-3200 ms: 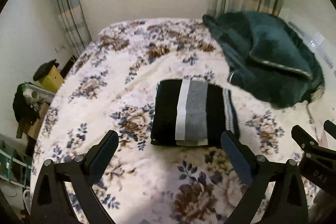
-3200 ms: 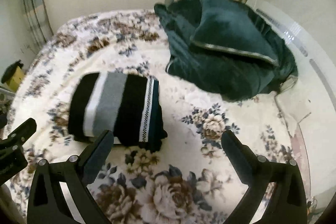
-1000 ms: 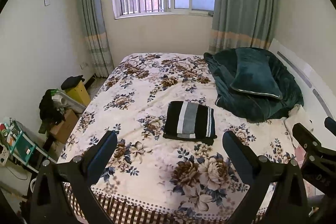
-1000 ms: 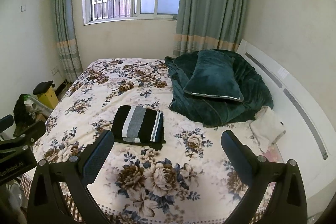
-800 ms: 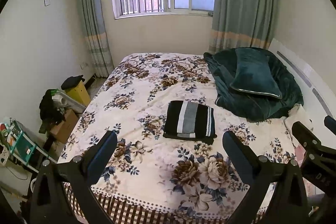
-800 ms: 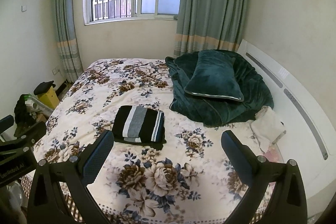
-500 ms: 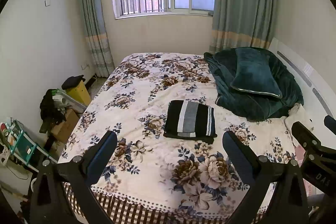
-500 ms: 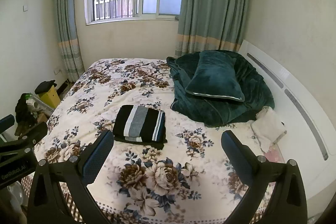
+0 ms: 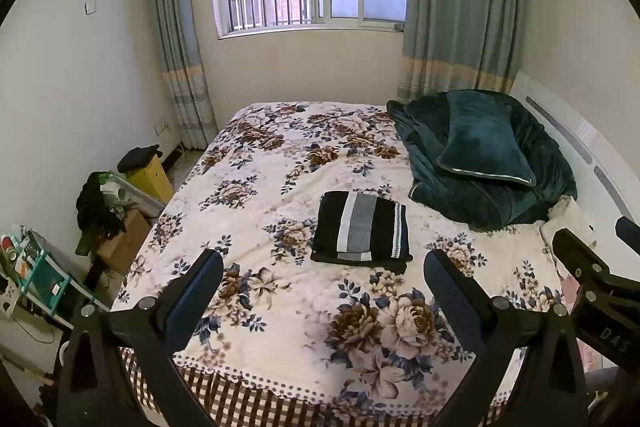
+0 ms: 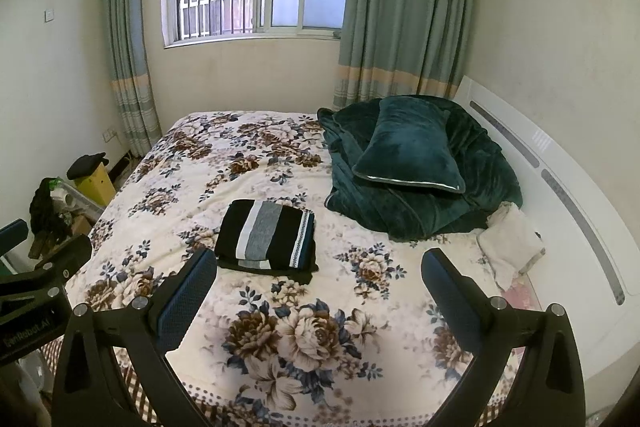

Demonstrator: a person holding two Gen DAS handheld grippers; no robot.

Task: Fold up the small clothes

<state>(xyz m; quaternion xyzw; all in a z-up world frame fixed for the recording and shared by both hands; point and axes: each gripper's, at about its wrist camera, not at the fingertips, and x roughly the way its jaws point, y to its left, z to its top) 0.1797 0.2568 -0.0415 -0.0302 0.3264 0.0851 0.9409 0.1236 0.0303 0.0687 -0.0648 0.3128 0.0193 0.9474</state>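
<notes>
A folded black garment with white and grey stripes [image 9: 362, 227] [image 10: 267, 235] lies flat in the middle of the floral bedspread [image 9: 280, 291] [image 10: 312, 331]. My left gripper [image 9: 323, 279] hangs open and empty above the bed's near edge, well short of the garment. My right gripper [image 10: 319, 275] is open and empty too, at the same distance back. Each gripper shows at the edge of the other's view.
A dark green blanket and pillow [image 9: 486, 155] [image 10: 412, 163] are heaped at the right, by the white headboard [image 10: 560, 195]. A pale cloth [image 10: 510, 243] lies beside them. Boxes, a yellow bin [image 9: 150, 171] and clutter stand on the floor at the left. A window and curtains are behind.
Since 3.2 s ago both grippers have pulled far back and up from the folded garment, so the whole bed shows. Over the last second they have barely moved.
</notes>
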